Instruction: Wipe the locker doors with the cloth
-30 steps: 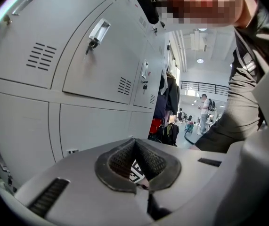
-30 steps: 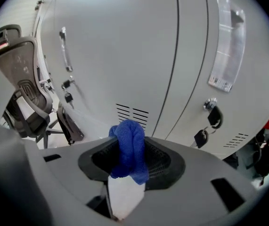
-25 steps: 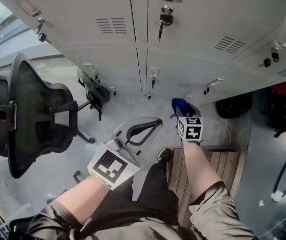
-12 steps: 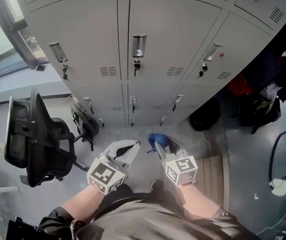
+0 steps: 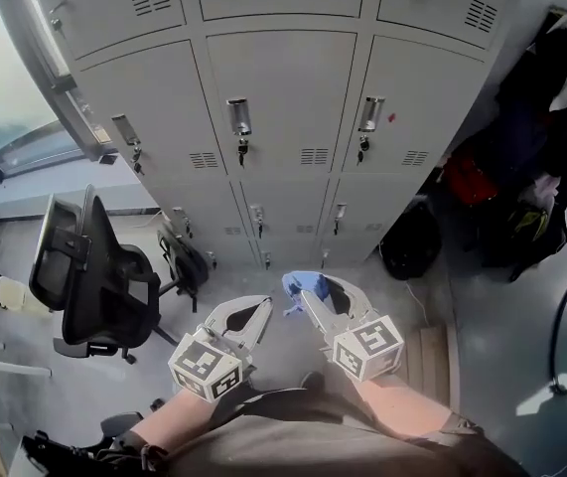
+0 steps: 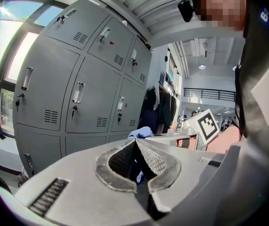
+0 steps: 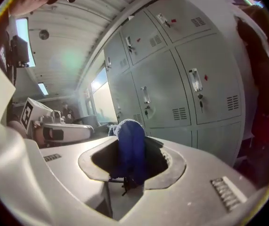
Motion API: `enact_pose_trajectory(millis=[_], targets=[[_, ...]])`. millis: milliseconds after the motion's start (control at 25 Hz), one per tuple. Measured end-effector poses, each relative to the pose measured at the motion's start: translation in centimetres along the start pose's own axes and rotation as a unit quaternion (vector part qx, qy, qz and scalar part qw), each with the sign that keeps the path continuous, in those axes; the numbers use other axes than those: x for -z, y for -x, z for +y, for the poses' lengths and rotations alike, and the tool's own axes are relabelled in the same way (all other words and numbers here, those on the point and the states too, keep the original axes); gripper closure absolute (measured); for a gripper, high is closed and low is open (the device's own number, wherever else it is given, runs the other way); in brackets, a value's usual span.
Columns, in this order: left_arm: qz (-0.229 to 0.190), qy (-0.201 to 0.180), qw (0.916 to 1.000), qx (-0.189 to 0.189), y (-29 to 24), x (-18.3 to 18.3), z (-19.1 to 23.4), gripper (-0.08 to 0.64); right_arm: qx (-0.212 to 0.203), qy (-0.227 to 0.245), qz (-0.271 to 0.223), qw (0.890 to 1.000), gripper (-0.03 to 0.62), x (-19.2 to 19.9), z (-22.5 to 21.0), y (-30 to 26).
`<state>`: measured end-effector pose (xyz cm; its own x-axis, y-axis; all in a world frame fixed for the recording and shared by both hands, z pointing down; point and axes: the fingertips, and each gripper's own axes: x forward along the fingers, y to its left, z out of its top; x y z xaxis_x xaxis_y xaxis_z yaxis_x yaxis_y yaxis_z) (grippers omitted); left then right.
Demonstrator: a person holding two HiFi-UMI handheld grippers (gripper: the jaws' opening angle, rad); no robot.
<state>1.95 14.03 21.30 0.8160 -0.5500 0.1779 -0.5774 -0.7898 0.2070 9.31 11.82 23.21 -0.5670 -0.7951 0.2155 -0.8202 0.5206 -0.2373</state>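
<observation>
Many grey lockers [image 5: 281, 102], chair [image 5: 92, 281] beside; right gripper [image 7: 130, 166] clamps blue cloth [image 7: 131, 140], left gripper [image 6: 135, 145] jaws together.

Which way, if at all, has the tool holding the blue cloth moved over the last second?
Yes. The right gripper with the blue cloth has pulled back toward the person: it was beyond the wooden pallet's far edge, now beside it.

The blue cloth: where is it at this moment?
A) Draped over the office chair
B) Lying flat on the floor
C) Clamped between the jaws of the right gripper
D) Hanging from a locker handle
C: the right gripper view shows the blue cloth pinched between the jaws of the right gripper, held off the floor and short of the lockers.
</observation>
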Motion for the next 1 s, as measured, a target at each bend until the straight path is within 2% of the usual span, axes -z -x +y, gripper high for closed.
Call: enact_pose_trajectory(millis=[200, 560, 1000], targets=[[-0.013, -0.013, 0.9996, 0.022, 1.2, -1.2, -2.2, 0.553, -0.019, 0.032, -0.048, 0.998, 0.437, -3.7, 3.9, 2.1], [-0.021, -0.028, 0.9985, 0.041, 3.5, -1.8, -2.7, 0.553, -0.020, 0.039, -0.065, 0.997, 0.439, -3.7, 7.2, 2.3], [-0.026, -0.035, 0.9983, 0.038, 6.0, -1.7, -3.0, 0.553, -0.008, 0.037, -0.066, 0.997, 0.439, -2.7, 9.0, 3.1]])
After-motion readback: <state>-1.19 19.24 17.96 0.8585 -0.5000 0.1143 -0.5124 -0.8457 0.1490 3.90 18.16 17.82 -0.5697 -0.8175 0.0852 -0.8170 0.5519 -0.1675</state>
